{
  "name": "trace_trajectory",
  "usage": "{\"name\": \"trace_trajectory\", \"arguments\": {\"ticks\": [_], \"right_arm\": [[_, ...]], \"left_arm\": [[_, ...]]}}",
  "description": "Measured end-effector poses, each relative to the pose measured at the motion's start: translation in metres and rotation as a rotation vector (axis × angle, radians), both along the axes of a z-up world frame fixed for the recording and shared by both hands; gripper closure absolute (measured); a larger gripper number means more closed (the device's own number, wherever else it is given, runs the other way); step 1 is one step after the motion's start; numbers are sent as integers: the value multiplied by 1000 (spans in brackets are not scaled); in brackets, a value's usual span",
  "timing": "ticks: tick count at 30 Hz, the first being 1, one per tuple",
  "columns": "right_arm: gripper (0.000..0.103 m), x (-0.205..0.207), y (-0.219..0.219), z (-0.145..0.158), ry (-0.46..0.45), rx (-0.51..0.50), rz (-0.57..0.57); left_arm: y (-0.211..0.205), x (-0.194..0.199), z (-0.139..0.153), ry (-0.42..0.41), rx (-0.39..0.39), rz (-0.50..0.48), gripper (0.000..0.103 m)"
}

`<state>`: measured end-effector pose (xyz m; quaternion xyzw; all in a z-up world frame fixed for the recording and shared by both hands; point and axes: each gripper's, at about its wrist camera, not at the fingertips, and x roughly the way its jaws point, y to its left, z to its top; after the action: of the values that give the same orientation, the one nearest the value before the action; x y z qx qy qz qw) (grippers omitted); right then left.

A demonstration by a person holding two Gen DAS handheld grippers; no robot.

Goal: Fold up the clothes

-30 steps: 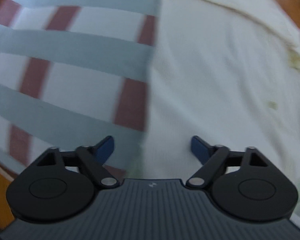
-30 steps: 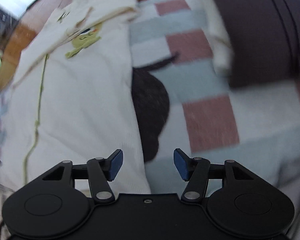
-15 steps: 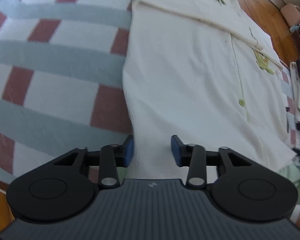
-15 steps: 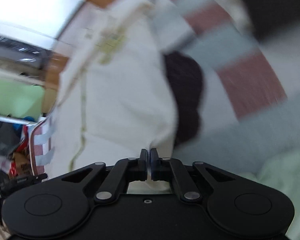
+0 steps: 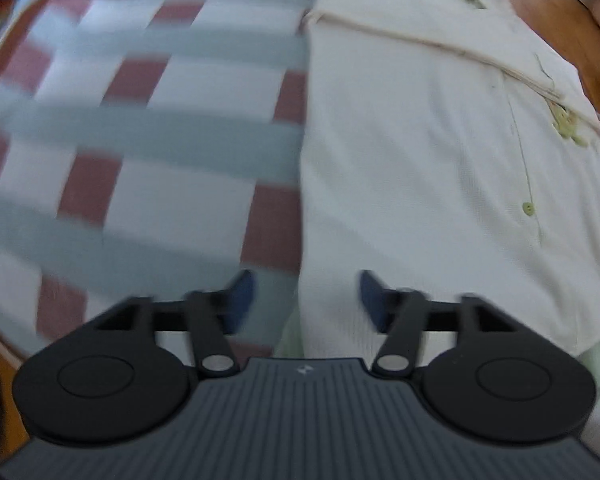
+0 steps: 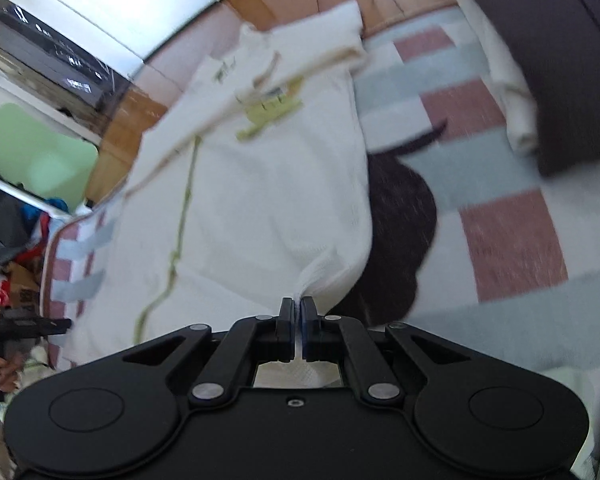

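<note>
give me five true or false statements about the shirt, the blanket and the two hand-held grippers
1. The right hand-held gripper is shut on the hem of the cream shirt. True.
2. The shirt lies on a plain blue sheet. False: it lies on a checked blanket of red, grey and white.
3. The left hand-held gripper is clamped on the shirt. False: its jaws are opening, with the shirt's edge between them.
4. The shirt has a green button on its front. True.
5. A dark patch shows on the blanket beside the shirt in the right wrist view. True.
</note>
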<state>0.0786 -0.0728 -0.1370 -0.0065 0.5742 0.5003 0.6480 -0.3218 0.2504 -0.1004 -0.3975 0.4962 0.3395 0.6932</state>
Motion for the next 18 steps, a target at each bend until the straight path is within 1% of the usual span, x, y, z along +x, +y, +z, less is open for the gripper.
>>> {"name": "trace_trajectory", "arguments": {"ticks": [1, 3, 4, 6, 7, 9, 11, 12, 13, 14, 16, 17, 18], "right_arm": [[97, -1, -1, -5, 1, -10, 6], [97, -4, -1, -12, 15, -25, 9], [97, -5, -1, -13, 26, -25, 5], [97, -6, 0, -16, 49, -24, -4], [97, -5, 0, -16, 75, -10, -17], [97, -1, 0, -13, 169, 60, -70], [97, 3, 0, -8, 253, 128, -114], [97, 4, 1, -3, 276, 160, -121], [97, 4, 3, 3, 274, 178, -121], [97, 3, 4, 9, 239, 178, -110], [97, 0, 7, 20, 165, 169, -90], [97, -1, 8, 19, 137, 143, -85], [97, -1, 8, 16, 134, 114, -85]], "left_arm": [[1, -3, 0, -51, -64, 5, 40], [0, -5, 1, -96, -126, 3, 40], [-2, -5, 0, -96, -134, -8, 40], [-4, -3, -4, -69, -125, -17, 40], [-3, -3, -8, -67, -134, -13, 39], [-4, -7, -18, -95, -182, 22, 36], [-9, -12, -25, -143, -220, 64, 51], [-12, -12, -26, -155, -218, 62, 68], [-16, -8, -23, -139, -188, 37, 74], [-20, -4, -19, -115, -149, 7, 75], [-26, -2, -13, -102, -115, -12, 75], [-28, -2, -10, -98, -101, -19, 75], [-28, -2, -9, -100, -98, -14, 75]]}}
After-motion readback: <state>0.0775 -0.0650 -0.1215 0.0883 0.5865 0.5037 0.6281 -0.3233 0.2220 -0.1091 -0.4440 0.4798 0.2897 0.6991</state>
